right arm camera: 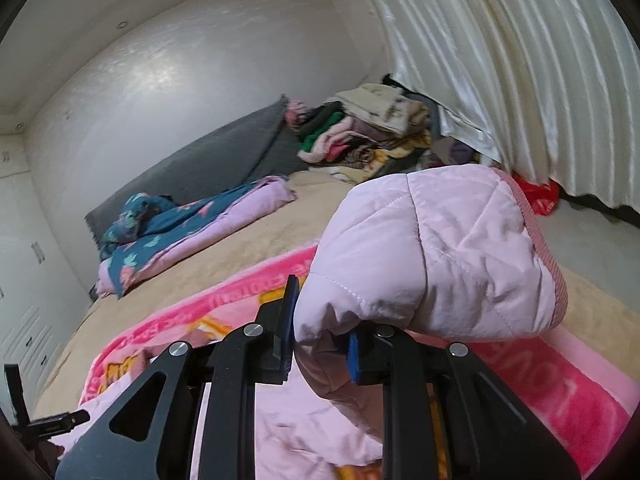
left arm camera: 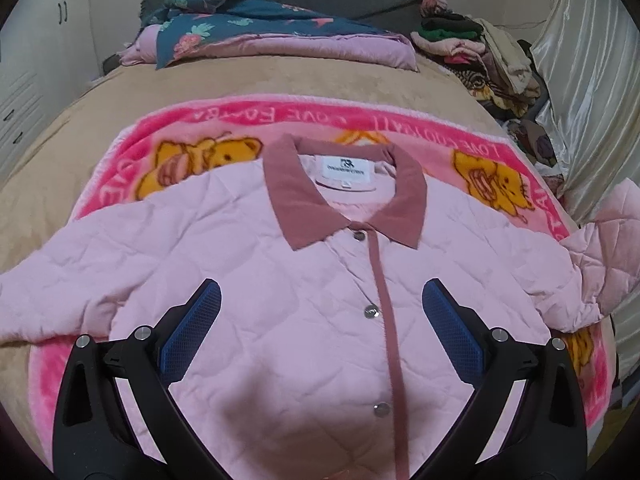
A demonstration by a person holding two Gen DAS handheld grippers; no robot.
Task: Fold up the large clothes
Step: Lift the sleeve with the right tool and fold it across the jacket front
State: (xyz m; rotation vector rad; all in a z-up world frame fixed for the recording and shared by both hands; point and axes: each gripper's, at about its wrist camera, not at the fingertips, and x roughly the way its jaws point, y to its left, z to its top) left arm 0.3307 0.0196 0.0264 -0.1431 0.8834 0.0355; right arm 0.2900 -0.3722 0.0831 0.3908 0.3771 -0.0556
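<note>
Folding stage: early; pale pink quilted jacket with dusty-rose collar (left arm camera: 248, 264) spread front-up, snaps shut, on bright pink bear-print fleece blanket (left arm camera: 120, 184) over tan bed (left arm camera: 80, 120).
Done: right sleeve cuff (right arm camera: 440, 248) pinched and raised off blanket.
Left: sleeve not yet laid over chest; other sleeve flat, out to side; body unfolded.
Right hand-held gripper (right arm camera: 320, 340): nearly closed, clamping cuff fabric between blue pads.
Left hand-held gripper (left arm camera: 320, 320): spread wide, holding nothing, above jacket chest, placket between fingers.
</note>
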